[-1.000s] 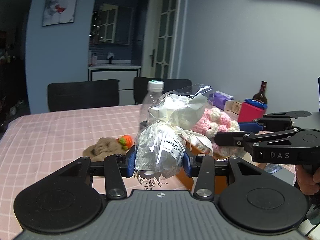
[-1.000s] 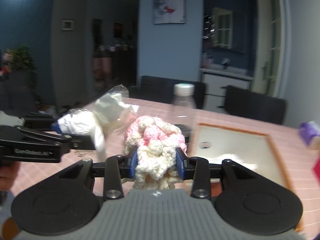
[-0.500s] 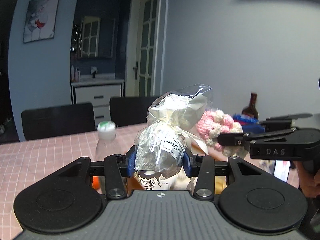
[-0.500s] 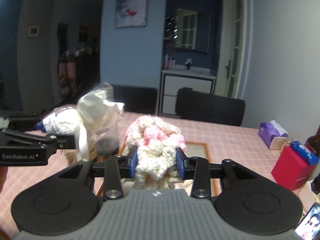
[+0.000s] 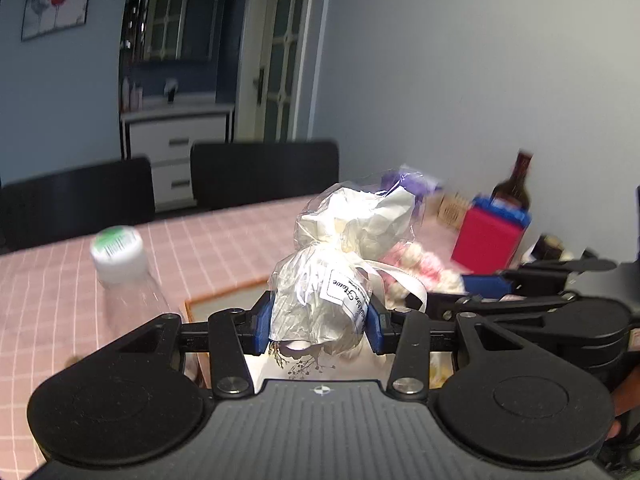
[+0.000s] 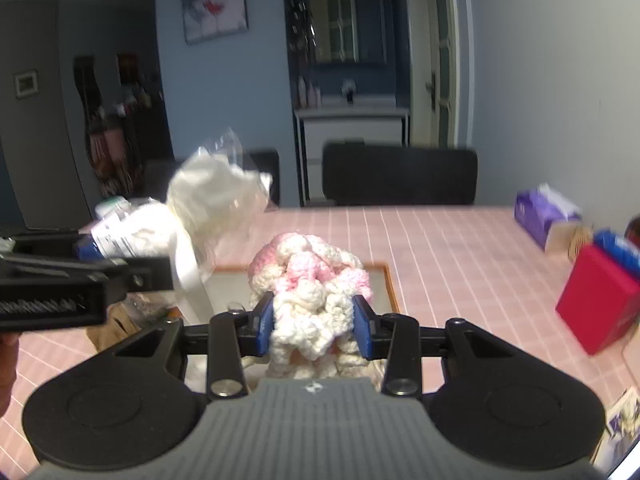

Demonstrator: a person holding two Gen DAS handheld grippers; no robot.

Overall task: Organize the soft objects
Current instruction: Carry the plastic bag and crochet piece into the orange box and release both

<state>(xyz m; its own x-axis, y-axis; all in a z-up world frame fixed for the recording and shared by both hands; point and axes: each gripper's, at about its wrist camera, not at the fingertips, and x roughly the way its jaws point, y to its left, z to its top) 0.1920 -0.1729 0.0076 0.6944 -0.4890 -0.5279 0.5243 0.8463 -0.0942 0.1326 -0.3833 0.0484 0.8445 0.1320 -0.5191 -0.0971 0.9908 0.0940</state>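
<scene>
Two grippers, both loaded and held above the pink checked tablecloth. Left gripper: blue pads pressed into the lower half of a clear cellophane bundle stuffed with white crumpled filling, white label facing the lens, ribbon trailing toward 3 o'clock; the bundle's upper puff rises at 12 o'clock. Right gripper: jaws narrowed on a pink-and-cream crochet piece, yarn bulging above and below the pads. In the left wrist view the right gripper sits at 3 o'clock, just beside the bundle, with the crochet piece partly hidden behind it. In the right wrist view the left gripper enters from 9 o'clock with its bundle raised. Beneath both, a tray with an orange-brown rim lies on the cloth. Clear bottle with white cap at 9 o'clock in the left view, blurred. Farther out, at 2 to 3 o'clock: red box, purple tissue pack, dark glass bottle. Beyond the table, black chairs, then the blue wall.
</scene>
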